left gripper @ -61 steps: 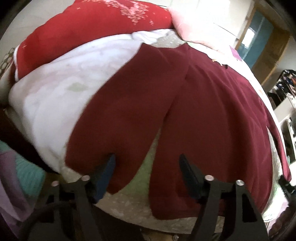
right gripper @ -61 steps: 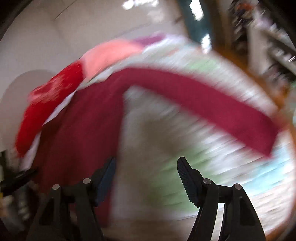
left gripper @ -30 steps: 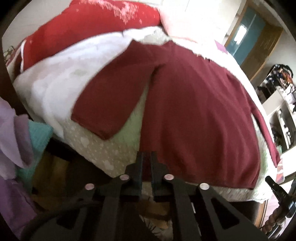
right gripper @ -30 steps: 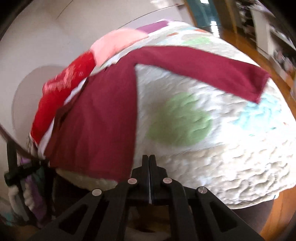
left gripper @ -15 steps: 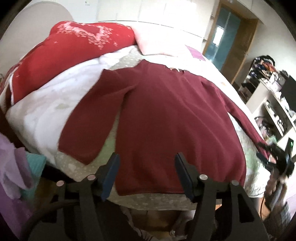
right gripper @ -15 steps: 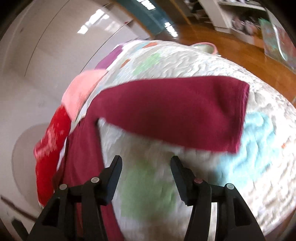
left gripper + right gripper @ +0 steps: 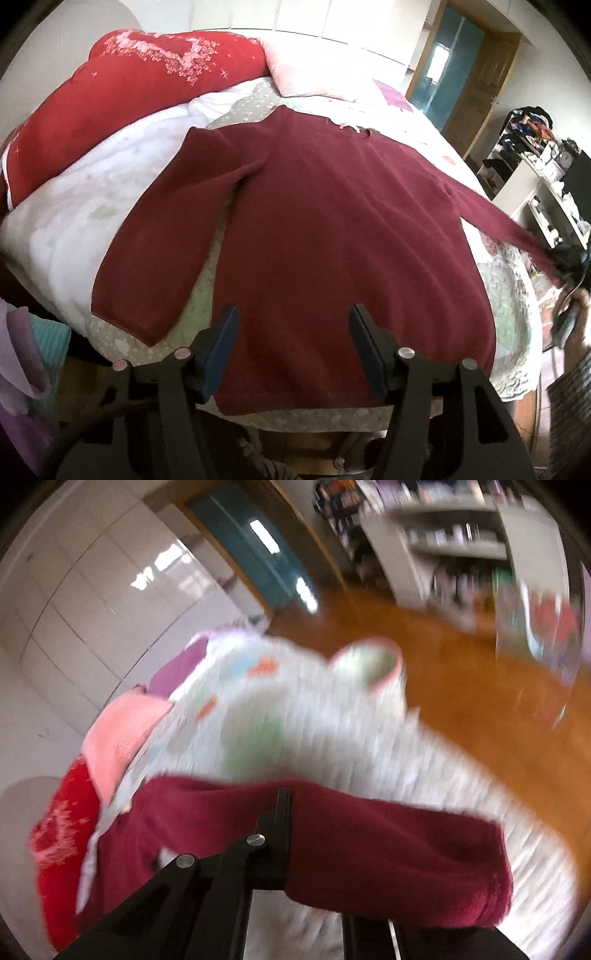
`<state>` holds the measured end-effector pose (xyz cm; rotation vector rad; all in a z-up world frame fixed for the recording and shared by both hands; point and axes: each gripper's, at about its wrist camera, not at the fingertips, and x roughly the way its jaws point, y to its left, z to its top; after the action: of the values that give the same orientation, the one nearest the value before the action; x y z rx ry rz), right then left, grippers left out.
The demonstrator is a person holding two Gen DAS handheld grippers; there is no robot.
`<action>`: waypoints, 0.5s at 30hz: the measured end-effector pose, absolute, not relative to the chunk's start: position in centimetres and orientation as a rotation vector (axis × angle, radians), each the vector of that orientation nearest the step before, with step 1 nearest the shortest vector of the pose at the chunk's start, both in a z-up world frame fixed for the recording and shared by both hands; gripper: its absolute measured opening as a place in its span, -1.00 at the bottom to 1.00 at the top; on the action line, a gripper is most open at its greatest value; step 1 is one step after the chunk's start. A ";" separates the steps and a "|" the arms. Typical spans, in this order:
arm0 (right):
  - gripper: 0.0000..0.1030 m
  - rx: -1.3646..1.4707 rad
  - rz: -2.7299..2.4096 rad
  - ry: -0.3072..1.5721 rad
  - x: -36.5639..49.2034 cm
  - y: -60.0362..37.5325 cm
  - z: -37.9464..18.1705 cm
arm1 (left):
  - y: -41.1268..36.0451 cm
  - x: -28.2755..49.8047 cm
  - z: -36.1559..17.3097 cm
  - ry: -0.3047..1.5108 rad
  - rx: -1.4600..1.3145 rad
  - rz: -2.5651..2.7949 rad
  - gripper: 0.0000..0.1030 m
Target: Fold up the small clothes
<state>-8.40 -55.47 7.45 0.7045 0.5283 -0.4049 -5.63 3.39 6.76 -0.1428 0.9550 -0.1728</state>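
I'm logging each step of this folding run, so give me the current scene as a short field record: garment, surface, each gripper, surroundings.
garment: dark red long-sleeved knit sweater, spread flat, hem toward the camera
surface: white quilted bedspread with pastel patches
left gripper: open, above the hem, holding nothing
right gripper: appears to grip the sweater's far sleeve; view blurred
left sleeve: lying flat, angled out from the body
surroundings: red pillow with pink pattern, pale pink pillow

White panelled walls stood behind the bed, daylight glaring off them. A teal door sat in a wooden frame, cluttered white shelves beside it, over orange wooden floor.
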 end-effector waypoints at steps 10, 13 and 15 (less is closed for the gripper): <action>-0.89 0.444 -0.444 0.522 -4.2 -53.9 14.8 | 3.8 -0.7 8.1 0.873 -0.262 -0.184 0.29; -0.89 0.390 -0.381 0.547 -3.1 -50.5 15.2 | 4.5 2.2 8.0 0.805 -0.316 -0.161 0.29; -0.89 0.355 -0.327 0.577 -1.3 -47.3 15.3 | 5.3 4.0 7.9 0.774 -0.349 -0.144 0.29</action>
<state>-1.34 -47.31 15.32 0.3553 0.5768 -0.3272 4.05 5.31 7.90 -0.3489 0.7735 -0.1437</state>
